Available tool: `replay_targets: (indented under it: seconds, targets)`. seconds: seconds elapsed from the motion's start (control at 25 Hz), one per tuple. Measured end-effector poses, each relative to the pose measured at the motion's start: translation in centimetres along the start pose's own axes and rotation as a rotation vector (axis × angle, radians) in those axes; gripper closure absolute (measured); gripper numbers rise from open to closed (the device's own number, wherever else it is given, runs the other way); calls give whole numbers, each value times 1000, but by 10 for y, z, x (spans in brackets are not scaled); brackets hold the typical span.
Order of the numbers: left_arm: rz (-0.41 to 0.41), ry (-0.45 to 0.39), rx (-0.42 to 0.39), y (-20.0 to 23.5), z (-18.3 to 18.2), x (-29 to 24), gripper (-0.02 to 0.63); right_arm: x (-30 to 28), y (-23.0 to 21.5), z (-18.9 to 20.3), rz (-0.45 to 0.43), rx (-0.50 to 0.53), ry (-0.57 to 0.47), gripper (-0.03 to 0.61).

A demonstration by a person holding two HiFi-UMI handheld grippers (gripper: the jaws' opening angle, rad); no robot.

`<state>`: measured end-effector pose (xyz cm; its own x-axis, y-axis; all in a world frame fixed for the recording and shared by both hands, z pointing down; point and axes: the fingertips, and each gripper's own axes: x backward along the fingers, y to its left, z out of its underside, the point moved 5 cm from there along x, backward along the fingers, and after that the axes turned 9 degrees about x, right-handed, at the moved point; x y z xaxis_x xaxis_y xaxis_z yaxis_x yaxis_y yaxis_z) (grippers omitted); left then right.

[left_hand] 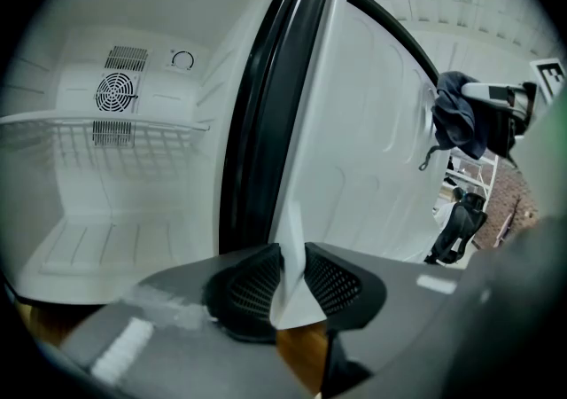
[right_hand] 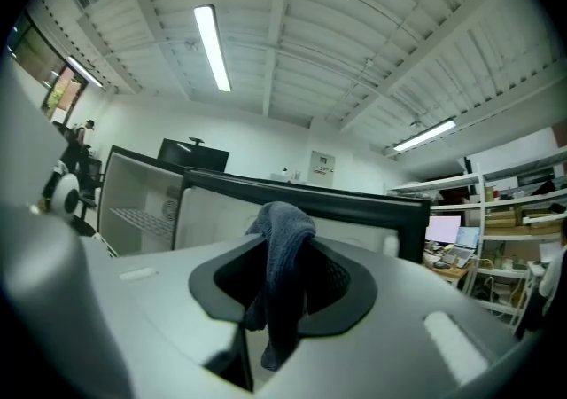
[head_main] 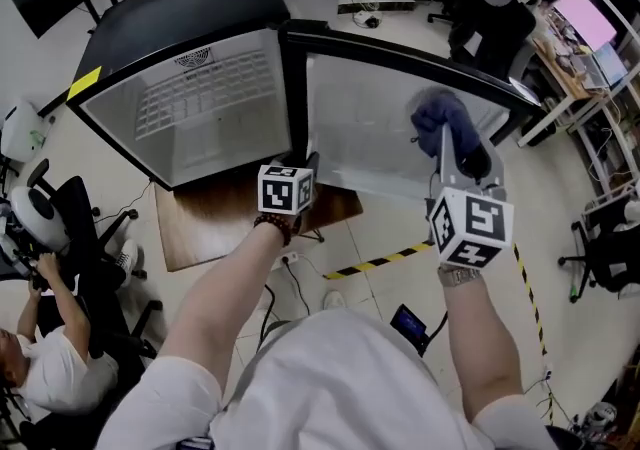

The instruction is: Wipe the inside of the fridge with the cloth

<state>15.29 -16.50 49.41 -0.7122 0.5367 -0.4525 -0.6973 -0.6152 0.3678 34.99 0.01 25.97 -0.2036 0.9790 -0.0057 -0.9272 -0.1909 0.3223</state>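
Note:
A small black fridge (head_main: 180,18) stands with its door (head_main: 370,128) swung open to the right. Its white inside holds a wire shelf (left_hand: 106,136) and a rear fan grille (left_hand: 115,91). My left gripper (head_main: 303,160) (left_hand: 290,286) is shut on the door's white lower edge near the hinge side. My right gripper (head_main: 450,138) (right_hand: 283,269) is shut on a dark blue cloth (head_main: 440,116) (right_hand: 282,246), which hangs bunched between the jaws. The cloth (left_hand: 456,122) is up against the door's inner panel.
The fridge rests on a wooden board (head_main: 215,223). A seated person (head_main: 40,368) and office chairs (head_main: 60,228) are at the left. Yellow-black floor tape (head_main: 385,260), cables and a small device (head_main: 412,326) lie below the door. Desks with monitors (head_main: 580,18) fill the right.

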Motion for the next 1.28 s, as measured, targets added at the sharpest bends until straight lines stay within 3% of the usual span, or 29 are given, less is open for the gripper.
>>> replay_targets:
  seconds: [0.24, 0.44, 0.76, 1.28]
  targets:
    - [23, -7, 34, 2, -1, -1, 523, -34, 107, -10, -241, 3, -19, 476]
    - [70, -5, 34, 1, 2, 1, 523, -60, 160, -10, -334, 15, -7, 476]
    - [101, -5, 31, 2, 2, 1, 523, -91, 190, 8, -350, 35, 62, 476]
    - [102, -10, 32, 3, 1, -1, 520, -98, 174, 31, -276, 45, 95, 479]
